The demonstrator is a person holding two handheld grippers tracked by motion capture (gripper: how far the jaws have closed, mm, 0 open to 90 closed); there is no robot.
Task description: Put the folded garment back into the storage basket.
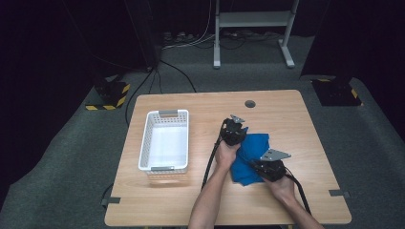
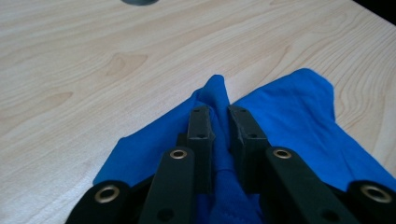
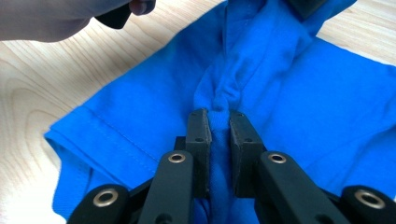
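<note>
The left gripper (image 2: 219,116) had its jaws drawn close together, pinching a raised fold of the blue cloth (image 2: 289,116) between the pads; the fold stood up past the fingertips in a narrow ridge. In the high view this gripper (image 1: 233,132) sat at the far left edge of the cloth (image 1: 250,157), held in the person's left hand (image 1: 225,155).

The right gripper (image 3: 219,119) was likewise nearly closed, clamped on a bunched, twisted ridge of the same cloth (image 3: 327,93), with a stitched hem lying just left of its jaws. From above, it (image 1: 270,168) rested at the near right edge of the cloth, held by the right hand (image 1: 282,187).

The cloth lay crumpled between the two grippers on the wooden table (image 1: 200,105), right of centre. A white basket (image 1: 165,117) stood well apart to the left.
</note>
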